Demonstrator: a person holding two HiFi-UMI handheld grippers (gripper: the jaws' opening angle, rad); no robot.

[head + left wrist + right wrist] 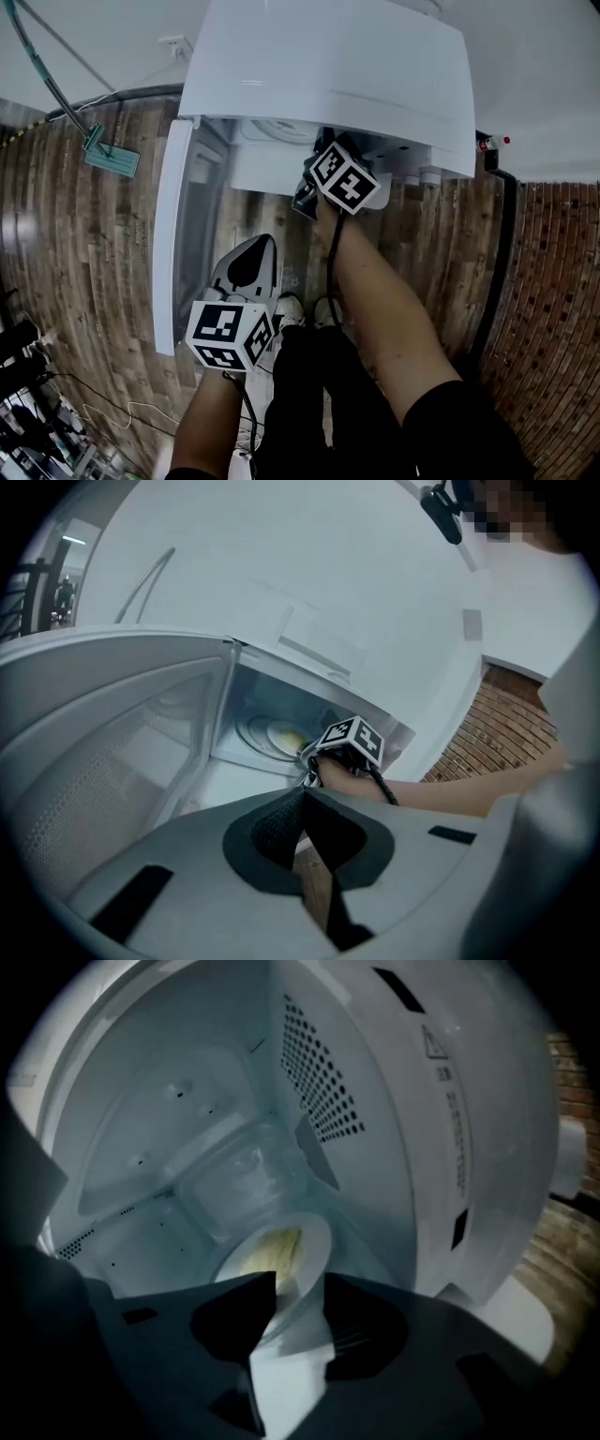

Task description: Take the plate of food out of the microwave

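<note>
The white microwave [328, 66] stands with its door [173, 234] swung open to the left. Inside, a white plate [298, 1232] carries yellow food [270, 1249]; the left gripper view also shows the plate [281, 735]. My right gripper [298, 1288] reaches into the cavity, its marker cube [343, 178] at the opening. Its jaws stand apart, one on each side of the plate's near rim, and I see no pressing. My left gripper [253, 246] hangs in front of the door, fingertips together and nothing between them [302, 797].
The perforated right wall [319, 1072] of the cavity is close beside the plate. A green mop head [111, 155] lies on the wooden floor at left, and cables [37, 394] at lower left. A black hose [502, 262] runs down the right. My shoes [291, 307] are below the door.
</note>
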